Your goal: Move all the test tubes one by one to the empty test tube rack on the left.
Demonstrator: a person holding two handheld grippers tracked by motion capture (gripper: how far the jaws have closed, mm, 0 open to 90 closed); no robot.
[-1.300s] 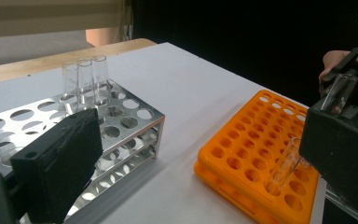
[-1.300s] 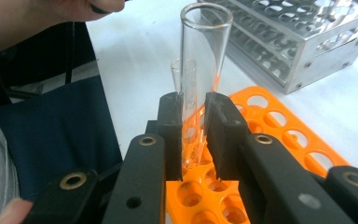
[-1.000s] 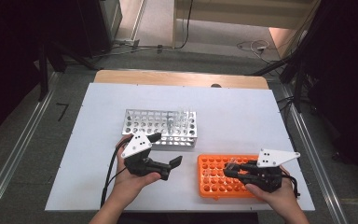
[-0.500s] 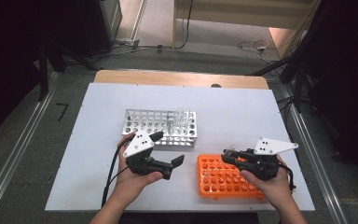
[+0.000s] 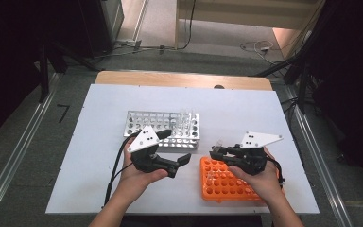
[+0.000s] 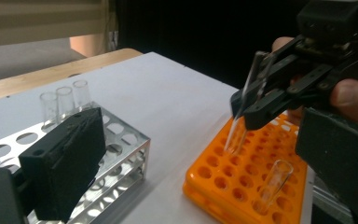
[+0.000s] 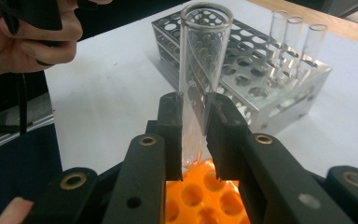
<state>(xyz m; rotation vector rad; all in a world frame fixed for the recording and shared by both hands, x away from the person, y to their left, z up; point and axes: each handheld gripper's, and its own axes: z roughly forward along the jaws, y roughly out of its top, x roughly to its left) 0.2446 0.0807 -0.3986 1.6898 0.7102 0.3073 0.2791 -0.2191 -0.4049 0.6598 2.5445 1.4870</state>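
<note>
Above the orange plastic rack (image 5: 227,182) of round holes on the matte white surface (image 5: 99,189), the right gripper (image 7: 193,128) pinches a clear glass tube (image 7: 200,70); beside the rack the left gripper (image 5: 177,161) stands spread.

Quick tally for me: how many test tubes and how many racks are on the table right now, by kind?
Test tubes: 5, with 3 standing in the metal rack, 1 in the orange rack, 1 clamped in the right hand-held gripper
Racks: 2, one metal, one orange
Total: 7
</note>
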